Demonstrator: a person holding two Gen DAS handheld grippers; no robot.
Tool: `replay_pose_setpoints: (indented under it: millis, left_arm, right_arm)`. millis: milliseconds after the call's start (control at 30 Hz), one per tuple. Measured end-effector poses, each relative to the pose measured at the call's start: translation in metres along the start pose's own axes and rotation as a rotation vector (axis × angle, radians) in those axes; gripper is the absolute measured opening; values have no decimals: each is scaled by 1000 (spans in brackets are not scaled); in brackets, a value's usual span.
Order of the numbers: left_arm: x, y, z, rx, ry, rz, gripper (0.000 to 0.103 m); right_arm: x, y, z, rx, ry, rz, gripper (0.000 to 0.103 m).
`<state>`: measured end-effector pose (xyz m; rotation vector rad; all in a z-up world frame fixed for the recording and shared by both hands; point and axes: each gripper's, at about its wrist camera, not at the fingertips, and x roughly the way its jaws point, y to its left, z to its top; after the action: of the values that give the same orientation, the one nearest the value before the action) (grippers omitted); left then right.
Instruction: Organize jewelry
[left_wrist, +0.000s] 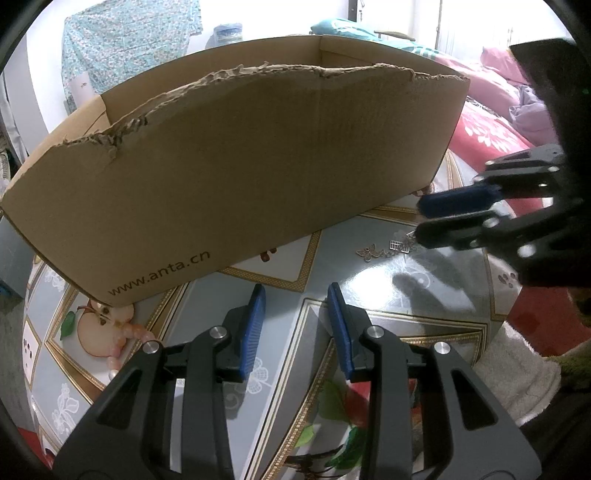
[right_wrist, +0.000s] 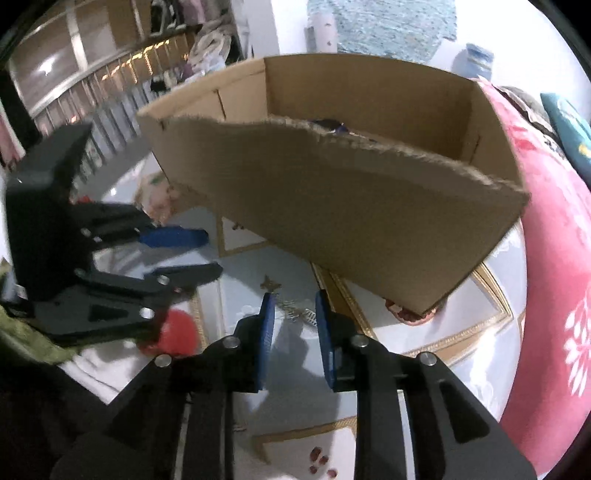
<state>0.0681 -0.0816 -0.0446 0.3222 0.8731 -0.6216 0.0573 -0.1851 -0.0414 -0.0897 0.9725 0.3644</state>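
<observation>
The right wrist view looks down past the right tool (right_wrist: 293, 314), whose blue pads stand a little apart with nothing pinched between them, onto a silver-coloured charm chain (right_wrist: 295, 312) lying flat on the patterned table (right_wrist: 443, 343), just in front of the torn cardboard box (right_wrist: 369, 206). The step in hand, as I judge it, is picking this chain up to drop it in the box. To do it well, the pads should straddle the bunched links near the small grid-like charm, go right down to the glossy tabletop before closing, and close fully, since thin links slip out of a loose pinch; the lift should clear the ragged front wall of the box. In the left wrist view the chain (left_wrist: 388, 249) runs roughly left to right, its long axis about parallel to the box front, with a butterfly-shaped charm at the end nearer the middle of the table and the other end under the right tool (left_wrist: 419, 218). The left tool (left_wrist: 297, 295) hangs spread and empty above the table, well apart from the chain.
</observation>
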Motion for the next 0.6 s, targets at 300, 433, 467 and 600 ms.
replay_pose_setpoints:
  millis: [300,433,467,600]
  left_arm:
    - [0,0,0,-1,-1,0,33]
    - [0,0,0,-1,0,0,33]
    - [0,0,0,0,0,0,33]
    - [0,0,0,-1,0,1,33]
  right_arm:
    - [9,0,-4,-26,26,6,5]
    - [-6,-9,-5,42,-12,53,4]
    - [-9,-10,-5,55,-20,61,4]
    - [-22,-17,-6,106,-51,95,4]
